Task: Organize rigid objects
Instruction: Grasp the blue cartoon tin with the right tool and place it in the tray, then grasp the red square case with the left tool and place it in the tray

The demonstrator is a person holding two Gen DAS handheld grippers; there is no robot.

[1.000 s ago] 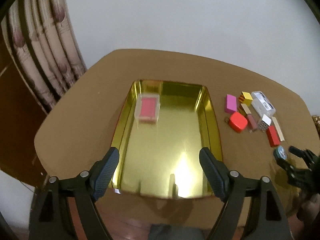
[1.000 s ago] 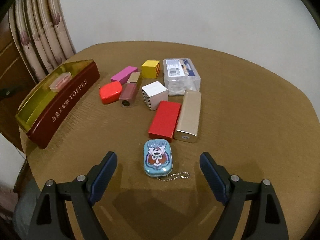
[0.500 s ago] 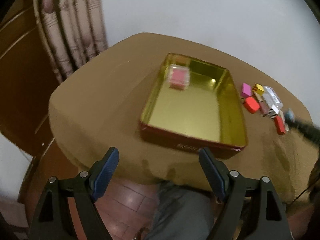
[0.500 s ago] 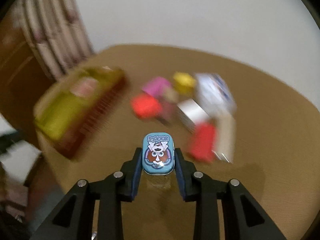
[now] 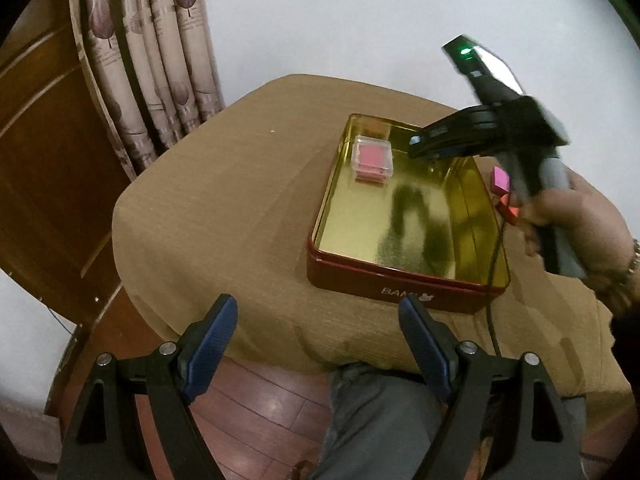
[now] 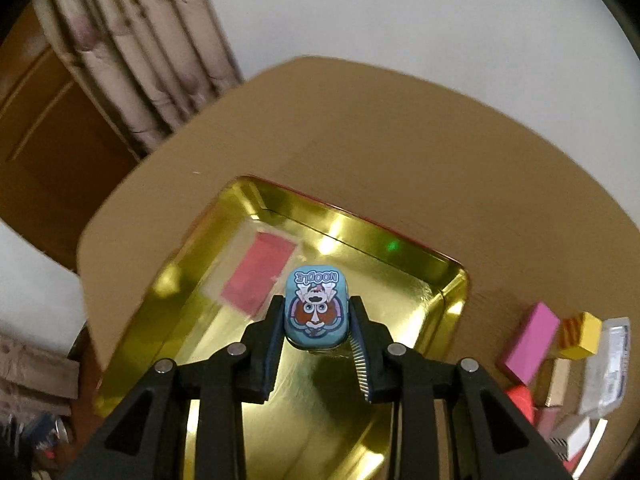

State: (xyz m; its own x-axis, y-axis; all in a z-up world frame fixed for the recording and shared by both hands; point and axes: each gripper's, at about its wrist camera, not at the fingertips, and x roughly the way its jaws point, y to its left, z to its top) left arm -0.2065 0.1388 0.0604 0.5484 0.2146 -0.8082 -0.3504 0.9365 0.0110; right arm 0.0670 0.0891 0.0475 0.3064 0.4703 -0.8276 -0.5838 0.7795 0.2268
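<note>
Right gripper (image 6: 316,320) clamped on a small blue tin (image 6: 317,307) above the gold tray (image 6: 452,300) at frame centre, left gripper (image 5: 316,344) spread empty; tan tablecloth (image 6: 380,140), curtain (image 6: 132,60) upper left; blurred blocks (image 6: 530,342) cut off lower right.

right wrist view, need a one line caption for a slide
Right gripper clamps a small blue cartoon tin above the gold-lined tray, beside a clear-cased pink box.
</note>
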